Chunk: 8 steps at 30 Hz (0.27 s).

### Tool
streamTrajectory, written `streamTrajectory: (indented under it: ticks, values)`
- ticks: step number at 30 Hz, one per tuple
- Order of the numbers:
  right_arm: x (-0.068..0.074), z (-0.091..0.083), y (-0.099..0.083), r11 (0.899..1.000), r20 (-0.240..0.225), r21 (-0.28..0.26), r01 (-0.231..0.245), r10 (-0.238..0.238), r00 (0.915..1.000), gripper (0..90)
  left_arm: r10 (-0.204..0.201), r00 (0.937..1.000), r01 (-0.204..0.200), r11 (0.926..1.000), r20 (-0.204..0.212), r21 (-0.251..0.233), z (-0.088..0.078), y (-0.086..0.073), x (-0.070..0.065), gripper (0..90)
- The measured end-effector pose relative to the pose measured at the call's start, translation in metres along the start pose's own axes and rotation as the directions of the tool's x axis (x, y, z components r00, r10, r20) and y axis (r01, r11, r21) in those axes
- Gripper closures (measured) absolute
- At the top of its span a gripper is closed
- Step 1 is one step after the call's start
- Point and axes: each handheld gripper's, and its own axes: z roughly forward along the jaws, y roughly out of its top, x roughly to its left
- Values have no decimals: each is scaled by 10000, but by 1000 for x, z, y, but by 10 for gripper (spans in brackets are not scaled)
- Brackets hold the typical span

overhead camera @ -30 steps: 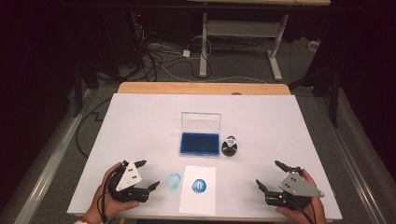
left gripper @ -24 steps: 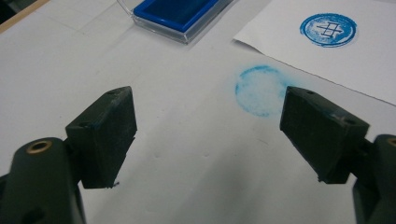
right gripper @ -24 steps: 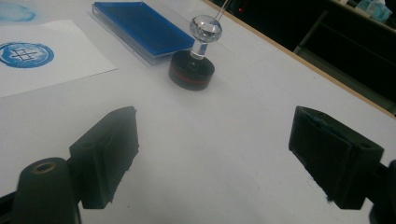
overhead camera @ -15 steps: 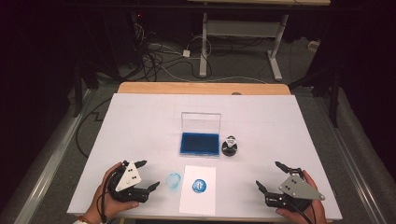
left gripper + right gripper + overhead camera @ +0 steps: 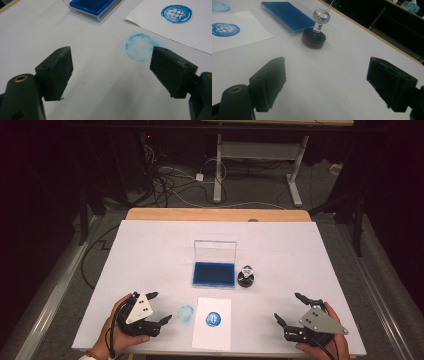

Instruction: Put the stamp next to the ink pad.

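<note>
A blue ink pad (image 5: 214,273) (image 5: 92,5) (image 5: 287,16) lies in an open clear case at the table's middle. To its right stands a round black stamp (image 5: 246,277) (image 5: 314,37) with a clear knob. Nearer me lies a white sheet (image 5: 212,322) (image 5: 175,27) (image 5: 237,37) bearing a blue round print (image 5: 213,318) (image 5: 176,14) (image 5: 223,29). A faint blue ink ring (image 5: 185,314) (image 5: 139,47) marks the table left of the sheet. My left gripper (image 5: 156,308) (image 5: 111,71) rests open near that ring. My right gripper (image 5: 290,308) (image 5: 334,82) rests open at the front right, holding nothing.
The white table cover (image 5: 150,255) ends in a wooden edge (image 5: 215,214) at the far side. Beyond it are cables (image 5: 170,180) on the floor and the legs of another desk (image 5: 218,165).
The right gripper has shifted slightly toward the front edge. The left gripper and the objects hold still.
</note>
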Motion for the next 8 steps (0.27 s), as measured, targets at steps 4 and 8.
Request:
streamTrajectory:
  ticks: [4,8]
  values:
    - [0,1,-1,10000,-23,55,-52,52,10000,162,42,10000,-42,10000,23,53,1,0,0,180]
    - [0,1,-1,9999,-8,70,-75,75,10000,162,-35,10000,35,10000,23,18,1,1,1,181]
